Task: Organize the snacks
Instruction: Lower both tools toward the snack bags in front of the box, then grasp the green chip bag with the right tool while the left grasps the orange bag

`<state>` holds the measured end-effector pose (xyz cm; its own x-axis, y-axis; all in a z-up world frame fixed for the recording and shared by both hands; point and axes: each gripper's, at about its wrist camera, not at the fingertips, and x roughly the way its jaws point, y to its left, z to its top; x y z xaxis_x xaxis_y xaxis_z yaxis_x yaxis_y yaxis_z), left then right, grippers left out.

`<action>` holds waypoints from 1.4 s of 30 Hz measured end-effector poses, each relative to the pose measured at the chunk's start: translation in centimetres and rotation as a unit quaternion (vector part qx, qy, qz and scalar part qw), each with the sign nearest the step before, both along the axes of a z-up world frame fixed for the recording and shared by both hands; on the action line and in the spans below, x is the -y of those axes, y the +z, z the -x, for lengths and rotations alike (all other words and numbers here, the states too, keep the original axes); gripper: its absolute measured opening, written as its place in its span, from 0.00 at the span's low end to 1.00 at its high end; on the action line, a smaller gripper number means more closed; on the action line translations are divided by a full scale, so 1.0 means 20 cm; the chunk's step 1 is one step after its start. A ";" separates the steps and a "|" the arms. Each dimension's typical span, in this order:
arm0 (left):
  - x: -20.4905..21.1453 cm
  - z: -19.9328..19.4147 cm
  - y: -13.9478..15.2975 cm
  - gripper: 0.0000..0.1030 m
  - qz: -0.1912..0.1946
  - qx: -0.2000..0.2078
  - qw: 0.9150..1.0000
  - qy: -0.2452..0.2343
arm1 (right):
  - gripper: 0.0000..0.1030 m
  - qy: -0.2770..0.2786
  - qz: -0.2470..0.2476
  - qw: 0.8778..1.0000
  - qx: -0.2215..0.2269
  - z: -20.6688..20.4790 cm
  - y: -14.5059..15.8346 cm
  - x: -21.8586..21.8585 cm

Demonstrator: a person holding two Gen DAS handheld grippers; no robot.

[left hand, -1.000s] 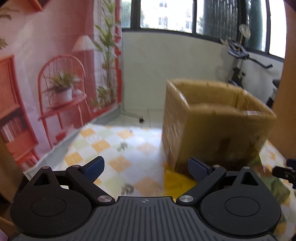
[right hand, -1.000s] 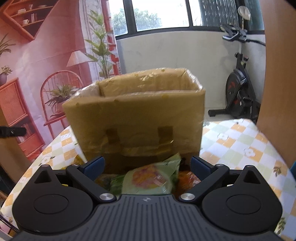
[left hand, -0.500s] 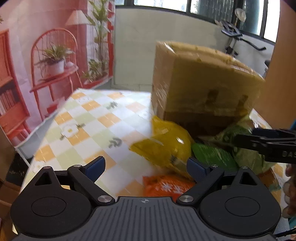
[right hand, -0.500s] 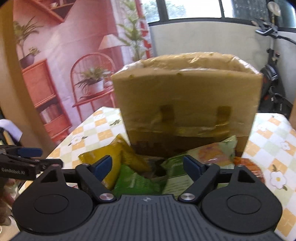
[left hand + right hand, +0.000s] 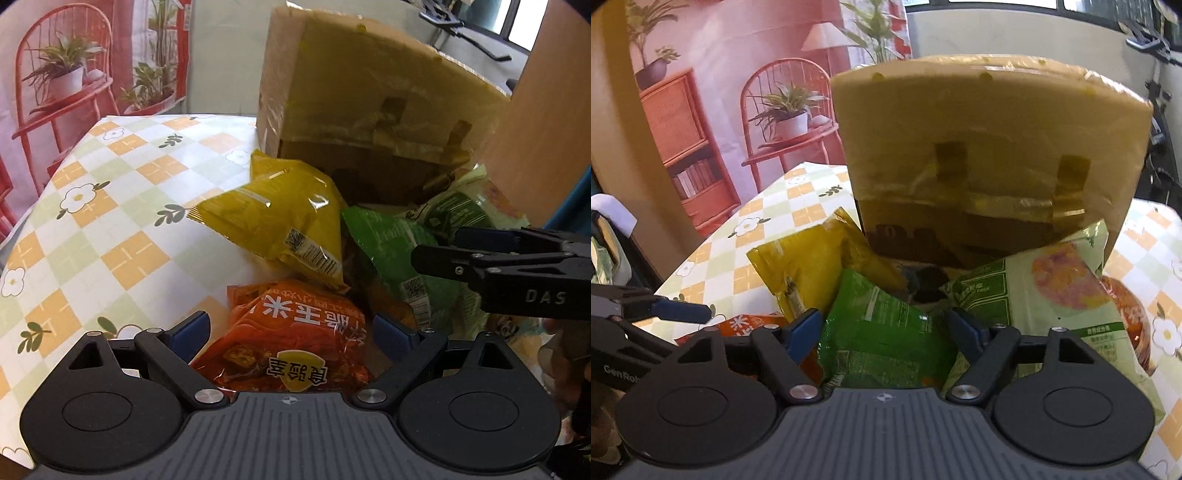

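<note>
Blue-padded left gripper [image 5: 290,332]: spread wide, nothing clamped, straddling the orange packet [image 5: 295,343], presumably for pickup. Right gripper [image 5: 884,332]: likewise spread around the bright green packet [image 5: 882,332], unclamped. Yellow packet [image 5: 280,221] and pale green bag [image 5: 1045,291] are heaped against the cardboard box [image 5: 990,147] on the checked tablecloth [image 5: 110,221]. Box interior is unseen; a dark item [image 5: 929,282] between packets is not identifiable.
</note>
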<state>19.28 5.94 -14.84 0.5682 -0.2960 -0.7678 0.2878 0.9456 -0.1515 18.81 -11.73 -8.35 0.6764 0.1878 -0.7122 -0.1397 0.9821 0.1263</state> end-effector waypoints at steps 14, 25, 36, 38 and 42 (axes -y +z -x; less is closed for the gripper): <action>0.01 -0.04 -0.08 0.95 0.000 -0.024 1.000 0.006 | 0.74 -0.004 -0.009 1.000 -0.006 0.01 -0.02 0.03; -0.09 -0.04 -0.08 0.79 -0.001 -0.014 0.999 0.045 | 0.75 -0.004 -0.002 1.000 -0.009 0.01 -0.03 0.01; -0.21 -0.02 -0.10 0.79 0.034 -0.015 0.994 0.098 | 0.87 0.017 0.064 0.998 -0.018 -0.03 -0.10 -0.13; -0.20 -0.03 -0.10 0.79 0.034 -0.013 0.994 0.099 | 0.88 0.019 0.086 0.996 -0.017 -0.04 -0.12 -0.17; -0.22 -0.02 -0.11 0.79 0.039 -0.010 0.994 0.100 | 0.89 0.015 0.129 0.991 -0.013 -0.04 -0.17 -0.22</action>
